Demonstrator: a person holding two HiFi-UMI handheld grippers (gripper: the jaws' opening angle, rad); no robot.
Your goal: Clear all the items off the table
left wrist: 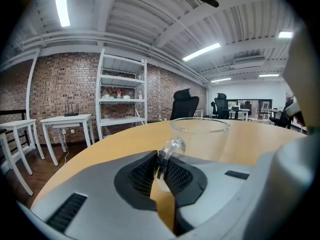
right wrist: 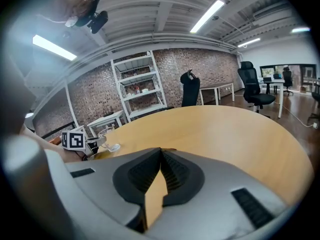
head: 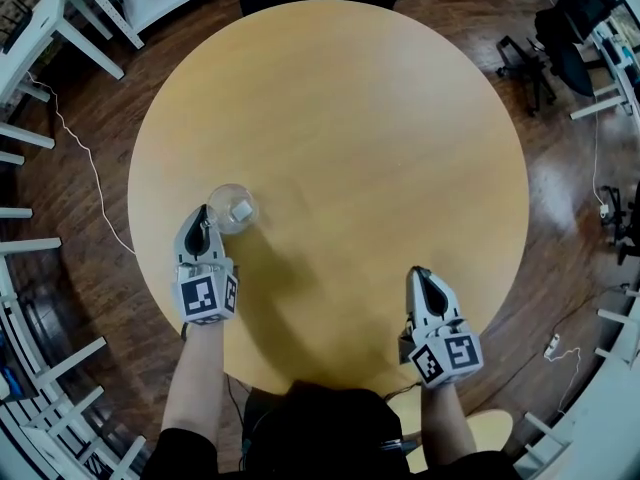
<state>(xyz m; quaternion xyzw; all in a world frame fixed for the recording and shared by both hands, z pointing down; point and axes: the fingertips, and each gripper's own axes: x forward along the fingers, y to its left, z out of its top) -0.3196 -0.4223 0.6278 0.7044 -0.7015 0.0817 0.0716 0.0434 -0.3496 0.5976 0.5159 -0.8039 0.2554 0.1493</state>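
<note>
At the near-left part of the round table (head: 380, 118), one clear glass mug (head: 233, 208) stands upright. It is the only item I can see on the top.

Left gripper (head: 205, 212): jaws closed on the mug's handle (left wrist: 170, 149), ribbed pads pinching the glass loop low down, gripper close to level. Right gripper (head: 418, 274): jaws fully together, nothing between them, hovering over the near-right rim, well apart from the mug.

Step, as I judge it: lifting the mug away by the handle.
- The grip is thin and off-centre, so the mug may swing or twist about the pads.
- Lift straight up first, slowly, keeping the rim level.
- Glass on ribbed pads can slip; no jerks, no wrist roll.
- Carry it low over the table till clear of the edge.

Writing: none legible. No brand or print shows on the glass. Marker cubes (head: 207, 297) carry only black-and-white square patterns.
</note>
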